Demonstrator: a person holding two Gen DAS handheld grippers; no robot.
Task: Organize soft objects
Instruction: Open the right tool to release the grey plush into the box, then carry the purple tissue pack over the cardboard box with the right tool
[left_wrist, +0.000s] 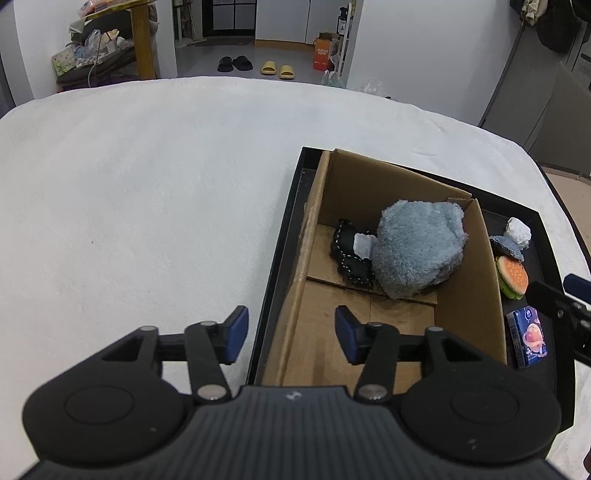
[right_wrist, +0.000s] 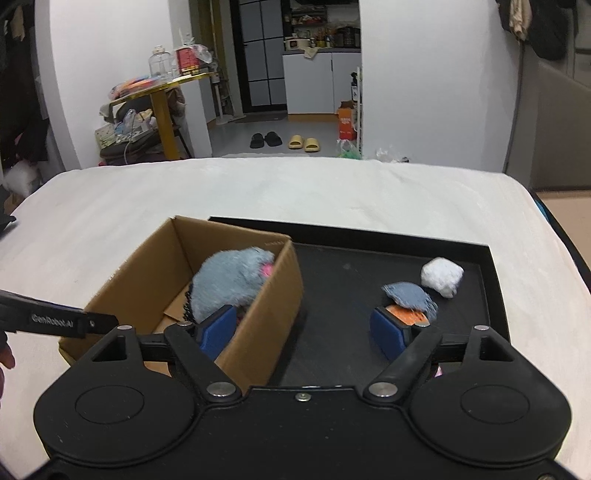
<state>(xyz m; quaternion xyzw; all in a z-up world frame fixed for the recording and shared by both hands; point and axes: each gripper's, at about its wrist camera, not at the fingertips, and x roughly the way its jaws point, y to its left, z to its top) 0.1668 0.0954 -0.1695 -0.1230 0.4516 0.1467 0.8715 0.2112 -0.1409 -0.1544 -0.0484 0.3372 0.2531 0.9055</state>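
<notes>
A brown cardboard box (left_wrist: 317, 221) stands in the left part of a black tray (left_wrist: 546, 236). Inside it lie a grey-blue plush (left_wrist: 417, 251) and a black stitched soft piece (left_wrist: 349, 254). My left gripper (left_wrist: 291, 332) hangs open and empty over the box's near left wall. On the tray floor to the right of the box are a white crumpled ball (right_wrist: 442, 277), a small blue-grey fuzzy piece (right_wrist: 408, 295) and a burger toy (left_wrist: 511, 278). My right gripper (right_wrist: 306, 328) is open and empty above the box's right wall, its right finger close to the burger toy.
A small blue carton (left_wrist: 528, 341) lies in the tray's near right corner. The tray rests on a white fleecy cover (left_wrist: 147, 203). Beyond the far edge are a yellow side table (right_wrist: 162, 107), slippers (right_wrist: 303, 142) and a doorway.
</notes>
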